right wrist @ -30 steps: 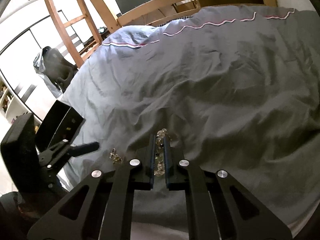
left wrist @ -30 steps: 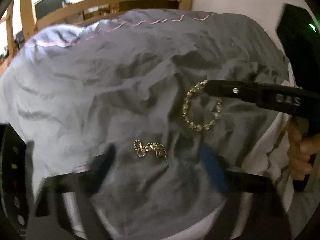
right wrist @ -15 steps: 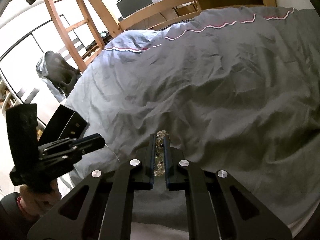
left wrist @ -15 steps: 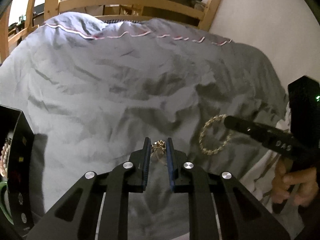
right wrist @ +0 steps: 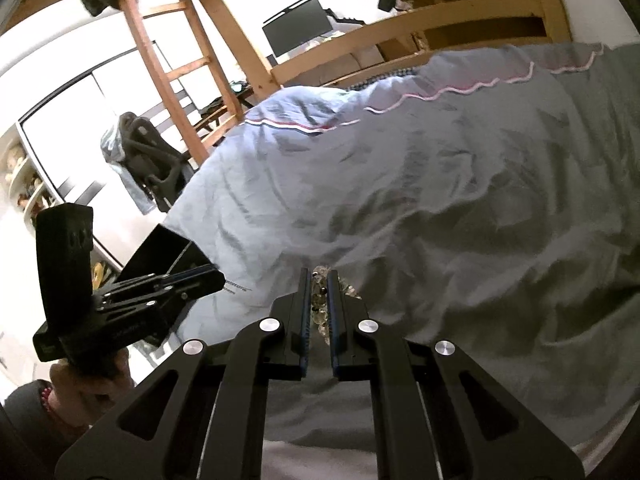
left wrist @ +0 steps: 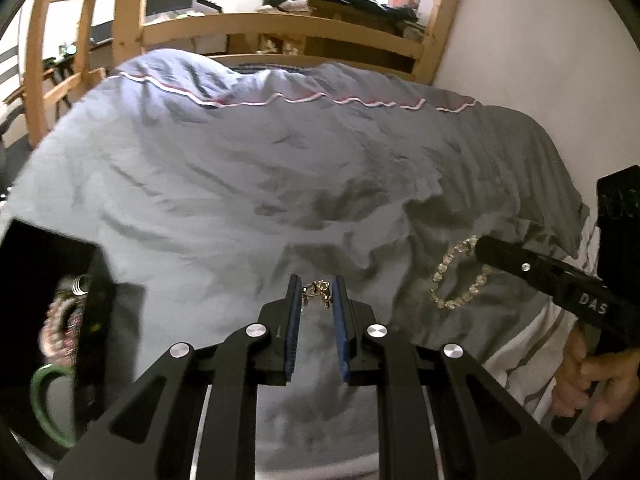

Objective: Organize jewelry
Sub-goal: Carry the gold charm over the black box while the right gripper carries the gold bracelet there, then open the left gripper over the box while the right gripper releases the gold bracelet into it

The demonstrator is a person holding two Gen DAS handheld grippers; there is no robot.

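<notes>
My left gripper (left wrist: 316, 286) is shut on a small gold chain (left wrist: 317, 292) and holds it above the grey duvet (left wrist: 240, 184). My right gripper (right wrist: 319, 280) is shut on a clear beaded bracelet (right wrist: 320, 304); from the left wrist view the bracelet (left wrist: 456, 280) hangs as a ring from the right gripper's tip (left wrist: 486, 250). A black jewelry box (left wrist: 52, 280) stands open at the left with beads and a green bangle (left wrist: 44, 404) inside. In the right wrist view the left gripper (right wrist: 216, 280) is seen in front of the box (right wrist: 168, 248), with the chain (right wrist: 238, 287) trailing from its tip.
A wooden bed frame (left wrist: 280, 28) runs behind the duvet, with a ladder (right wrist: 176, 60) at the left. A white wall (left wrist: 540, 60) borders the bed on the right. A chair with clothes (right wrist: 148, 160) stands beyond the bed's left edge.
My left gripper closed on the gold chain, lifted it off the duvet and swung toward the black box. My right gripper keeps hold of the bracelet and has risen slightly.
</notes>
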